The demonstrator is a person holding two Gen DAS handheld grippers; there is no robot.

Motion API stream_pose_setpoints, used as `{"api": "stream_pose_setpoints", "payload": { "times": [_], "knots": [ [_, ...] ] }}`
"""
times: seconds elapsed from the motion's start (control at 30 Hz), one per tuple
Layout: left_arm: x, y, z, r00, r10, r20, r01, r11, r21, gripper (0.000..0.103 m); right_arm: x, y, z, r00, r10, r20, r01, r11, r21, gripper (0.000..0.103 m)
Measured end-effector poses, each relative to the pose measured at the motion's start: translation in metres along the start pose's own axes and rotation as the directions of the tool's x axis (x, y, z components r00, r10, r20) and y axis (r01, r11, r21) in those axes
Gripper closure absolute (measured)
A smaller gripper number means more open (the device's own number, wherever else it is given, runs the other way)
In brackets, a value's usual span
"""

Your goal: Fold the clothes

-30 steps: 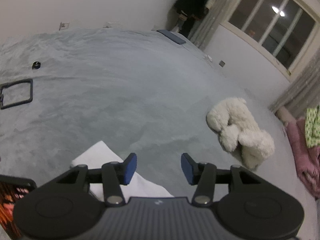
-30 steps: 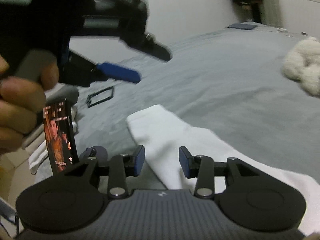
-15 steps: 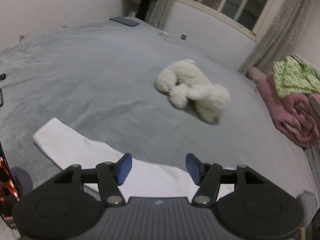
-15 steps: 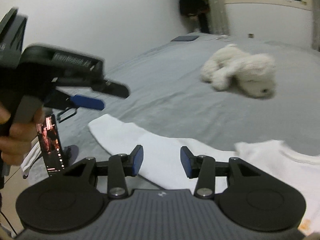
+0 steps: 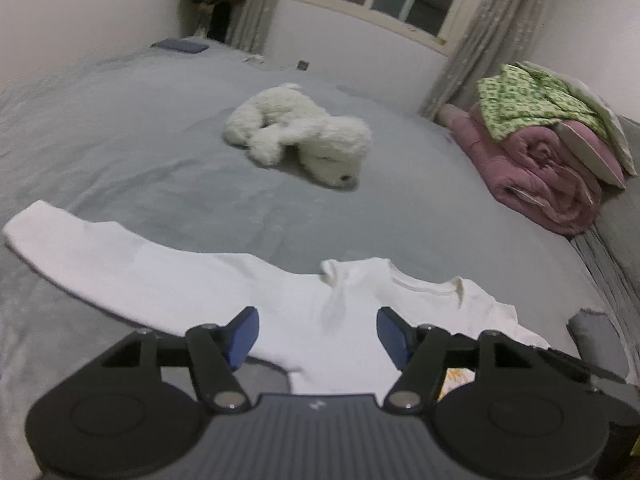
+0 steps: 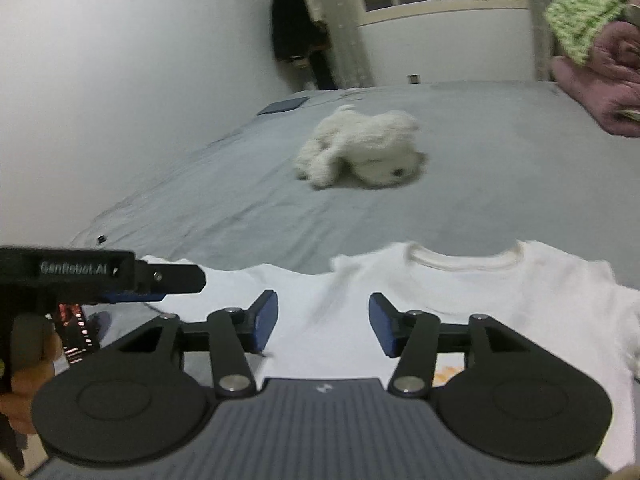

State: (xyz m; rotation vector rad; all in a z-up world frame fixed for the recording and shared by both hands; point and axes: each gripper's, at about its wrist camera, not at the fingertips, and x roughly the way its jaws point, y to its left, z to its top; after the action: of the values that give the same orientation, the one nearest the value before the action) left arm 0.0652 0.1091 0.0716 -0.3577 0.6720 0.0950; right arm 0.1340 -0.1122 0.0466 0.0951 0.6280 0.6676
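Note:
A white long-sleeved shirt lies spread flat on the grey bed, collar toward the far side, one sleeve stretched out to the left. It also shows in the right wrist view. My left gripper is open and empty, hovering over the shirt's near part by the sleeve. My right gripper is open and empty above the shirt's chest. The left gripper also shows in the right wrist view at the left edge, held in a hand.
A white plush dog lies mid-bed beyond the shirt. A rolled pink quilt with green cloth on it sits at the right. A lit phone stands at the bed's left edge. A window and curtains are behind.
Both grippers have swung to the right along the bed. The views went from the sleeve end to the shirt's body and collar. Both stay open.

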Motion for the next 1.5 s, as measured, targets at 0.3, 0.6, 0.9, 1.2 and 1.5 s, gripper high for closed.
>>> {"api": "stream_pose_setpoints", "payload": {
  "times": [0.3, 0.6, 0.9, 1.2, 1.5],
  "knots": [
    [0.036, -0.028, -0.031, 0.997, -0.06, 0.039, 0.056, 0.994, 0.096, 0.018, -0.015, -0.07, -0.03, 0.992, -0.128, -0.023, 0.129, 0.967, 0.219, 0.043],
    [0.063, -0.03, -0.053, 0.996, -0.087, -0.001, 0.087, 0.993, 0.074, 0.016, -0.071, -0.162, -0.027, 0.96, -0.277, -0.04, 0.248, 0.775, 0.58, 0.043],
    [0.071, -0.039, -0.064, 0.995, -0.092, -0.023, 0.094, 0.988, 0.119, 0.016, -0.114, -0.212, -0.039, 0.869, -0.493, -0.047, 0.4, 0.643, 0.654, 0.043],
    [0.077, -0.044, -0.067, 0.996, -0.082, -0.041, 0.086, 0.99, 0.114, 0.016, -0.103, -0.22, -0.044, 0.789, -0.608, -0.087, 0.542, 0.622, 0.565, 0.043],
    [0.08, -0.047, -0.073, 0.996, -0.075, -0.054, 0.082, 0.988, 0.133, 0.016, -0.073, -0.22, -0.053, 0.759, -0.642, -0.109, 0.605, 0.634, 0.483, 0.046]
  ]
}}
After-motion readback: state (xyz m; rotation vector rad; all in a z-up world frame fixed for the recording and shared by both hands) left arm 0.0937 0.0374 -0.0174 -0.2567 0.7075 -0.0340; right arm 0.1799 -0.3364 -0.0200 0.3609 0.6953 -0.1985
